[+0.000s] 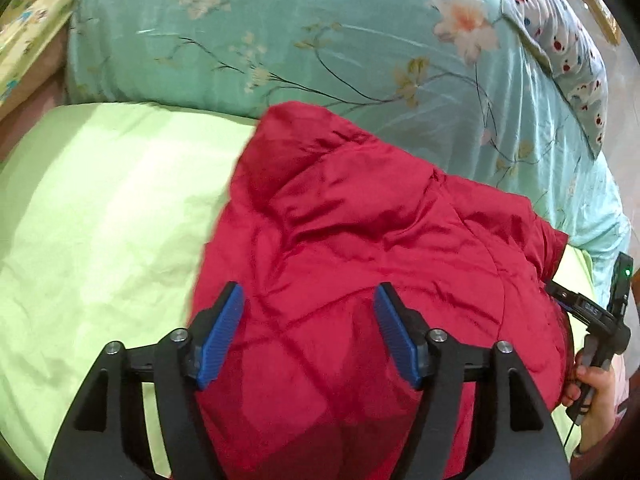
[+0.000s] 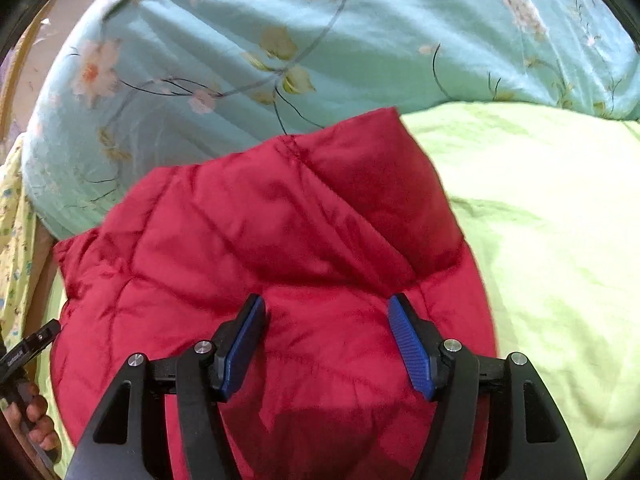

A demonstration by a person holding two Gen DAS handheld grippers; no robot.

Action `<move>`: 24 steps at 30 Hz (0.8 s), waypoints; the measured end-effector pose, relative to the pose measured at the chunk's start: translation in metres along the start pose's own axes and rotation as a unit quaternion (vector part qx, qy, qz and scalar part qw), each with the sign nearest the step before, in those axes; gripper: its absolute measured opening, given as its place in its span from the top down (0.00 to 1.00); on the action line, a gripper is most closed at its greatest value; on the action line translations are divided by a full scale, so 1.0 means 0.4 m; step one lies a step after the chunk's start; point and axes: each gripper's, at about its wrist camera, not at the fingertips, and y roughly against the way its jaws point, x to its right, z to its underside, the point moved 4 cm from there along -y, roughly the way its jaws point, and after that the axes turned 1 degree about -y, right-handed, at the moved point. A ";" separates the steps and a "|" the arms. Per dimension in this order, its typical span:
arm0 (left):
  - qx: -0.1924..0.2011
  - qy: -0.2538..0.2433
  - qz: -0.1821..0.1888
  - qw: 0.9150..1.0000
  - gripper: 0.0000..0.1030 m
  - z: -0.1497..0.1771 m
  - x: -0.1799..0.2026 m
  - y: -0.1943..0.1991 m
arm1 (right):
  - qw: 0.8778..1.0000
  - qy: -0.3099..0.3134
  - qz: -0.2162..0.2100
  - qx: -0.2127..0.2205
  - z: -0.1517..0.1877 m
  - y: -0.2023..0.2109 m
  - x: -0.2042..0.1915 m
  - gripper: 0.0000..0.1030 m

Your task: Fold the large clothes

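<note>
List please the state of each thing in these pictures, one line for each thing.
red padded jacket: folded into a bundle, lying on the sheet, not gripped.
left claw: open, empty, over the jacket.
right claw: open, empty, over the jacket.
green sheet: spread, lightly creased.
floral quilt: bunched behind the jacket.

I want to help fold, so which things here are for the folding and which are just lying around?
For the folding:
red puffy jacket
left gripper, open
right gripper, open

Just lying around:
light green sheet, under the jacket
teal flowered quilt, bunched behind it
spotted pillow, at the far edge
</note>
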 end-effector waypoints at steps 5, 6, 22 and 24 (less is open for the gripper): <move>0.009 0.027 -0.003 1.000 0.19 0.022 -0.062 0.032 | 1.000 0.008 -0.004 0.005 0.034 0.082 0.040 0.17; 0.006 0.036 0.004 0.999 0.19 0.027 -0.078 0.031 | 1.000 0.005 -0.002 0.005 0.039 0.093 0.053 0.17; -0.022 0.111 0.062 0.992 0.19 0.062 -0.166 0.002 | 0.994 -0.092 -0.047 -0.030 0.104 0.102 0.214 0.17; -0.028 0.121 0.072 0.990 0.19 0.064 -0.171 -0.005 | 0.993 -0.101 -0.056 -0.037 0.099 0.090 0.208 0.16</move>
